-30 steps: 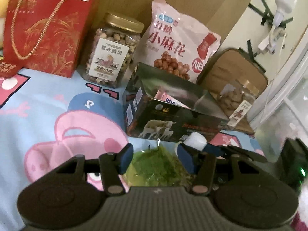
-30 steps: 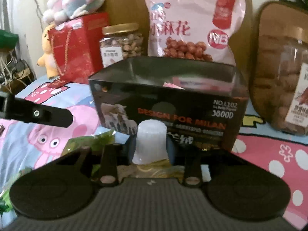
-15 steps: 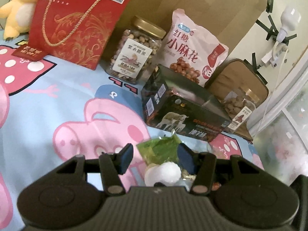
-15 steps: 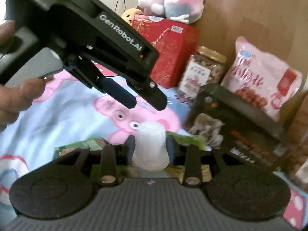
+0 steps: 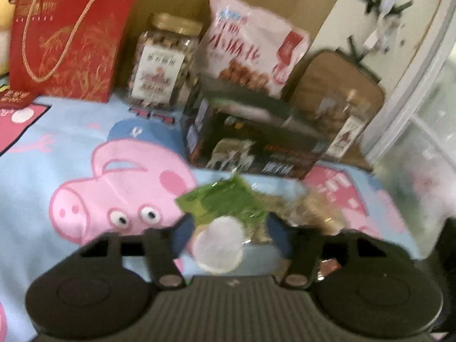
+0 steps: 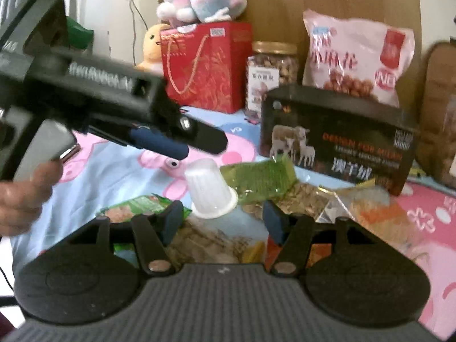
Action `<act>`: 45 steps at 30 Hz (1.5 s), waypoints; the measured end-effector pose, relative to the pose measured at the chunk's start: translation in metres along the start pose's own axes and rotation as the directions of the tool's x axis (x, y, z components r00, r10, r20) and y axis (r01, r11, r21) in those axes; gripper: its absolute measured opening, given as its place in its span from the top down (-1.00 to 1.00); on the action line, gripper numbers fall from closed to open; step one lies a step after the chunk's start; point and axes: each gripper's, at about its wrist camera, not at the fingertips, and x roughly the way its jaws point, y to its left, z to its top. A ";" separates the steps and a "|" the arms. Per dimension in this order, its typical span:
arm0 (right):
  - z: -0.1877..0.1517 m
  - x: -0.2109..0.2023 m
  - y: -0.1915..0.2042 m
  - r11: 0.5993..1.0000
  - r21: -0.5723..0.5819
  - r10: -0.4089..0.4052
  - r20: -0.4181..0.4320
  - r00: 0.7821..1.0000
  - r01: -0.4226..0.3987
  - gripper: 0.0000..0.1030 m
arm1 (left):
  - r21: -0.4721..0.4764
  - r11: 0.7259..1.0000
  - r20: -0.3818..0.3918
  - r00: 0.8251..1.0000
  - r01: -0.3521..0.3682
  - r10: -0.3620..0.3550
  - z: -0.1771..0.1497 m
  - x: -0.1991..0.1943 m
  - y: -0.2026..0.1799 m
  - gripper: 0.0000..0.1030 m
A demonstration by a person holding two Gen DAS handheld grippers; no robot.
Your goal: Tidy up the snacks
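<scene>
1. The right gripper [image 6: 222, 221] is seen with its jaws apart and nothing between them; a white jelly cup [image 6: 210, 191], tipped with its wide rim down, lies just ahead of them.
2. The left gripper [image 5: 229, 232] is also seen with its jaws apart; the jelly cup [image 5: 218, 245] appears between them, but contact cannot be judged through the blur.
3. In the right wrist view the left gripper [image 6: 171, 142] is found at 10 o'clock of the cup, just above it.
4. A green snack packet [image 6: 258, 181] is placed at 2 o'clock of the cup, touching it, among loose wrapped snacks [image 6: 307, 199].
5. A black box [image 6: 336, 136] stands beyond, at 1 o'clock.
6. Behind it, a nut jar [image 6: 272, 71] and a pink snack bag [image 6: 356, 57] are lined up against the wall, with a red gift bag [image 6: 205, 65] at 11 o'clock.
7. Everything rests on a cartoon-pig sheet [image 5: 71, 148].
</scene>
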 end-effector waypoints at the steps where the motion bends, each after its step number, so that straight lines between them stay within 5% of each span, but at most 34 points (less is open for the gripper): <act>1: 0.001 0.001 -0.001 1.000 0.015 0.012 -0.003 1.000 -0.012 -0.23 | -0.025 1.000 -0.015 1.000 -0.001 0.000 0.000 0.003 0.007 0.19; 4: 0.004 0.003 -0.003 0.998 0.049 0.030 -0.009 1.000 -0.029 -0.23 | -0.126 0.991 0.005 0.999 0.043 -0.043 -0.001 -0.003 0.034 0.19; 9: 0.008 0.012 -0.013 0.990 0.124 0.072 -0.034 0.997 -0.068 -0.23 | -0.170 0.985 0.051 0.998 -0.013 0.022 0.002 -0.020 0.056 0.19; 13: 0.014 0.020 -0.013 0.986 0.133 0.110 -0.038 0.993 -0.104 -0.23 | -0.237 0.971 0.036 0.999 0.036 -0.028 0.000 -0.019 0.073 0.17; 26: 0.039 0.066 0.010 0.982 0.049 0.188 -0.121 0.975 -0.183 -0.23 | -0.259 0.960 0.044 0.994 0.111 -0.103 -0.005 -0.025 0.080 0.19; 29: 0.036 0.076 0.007 0.976 0.095 0.209 -0.129 0.969 -0.198 -0.02 | -0.248 0.965 0.040 0.996 0.083 -0.075 -0.005 -0.023 0.077 0.35; 32: 0.035 0.066 0.007 0.980 0.087 0.185 -0.100 0.978 -0.177 -0.01 | -0.257 0.957 0.056 0.991 0.136 -0.125 0.007 -0.025 0.073 0.35; 39: 0.063 0.025 -0.021 1.000 0.020 0.012 0.099 0.995 -0.014 -0.01 | -0.061 0.980 0.146 0.973 0.190 -0.179 0.072 -0.009 0.010 0.35; 45: 0.093 0.041 -0.078 0.991 0.112 -0.085 0.134 0.987 0.070 -0.01 | -0.021 0.988 0.141 0.979 0.154 -0.149 0.118 0.046 -0.017 0.32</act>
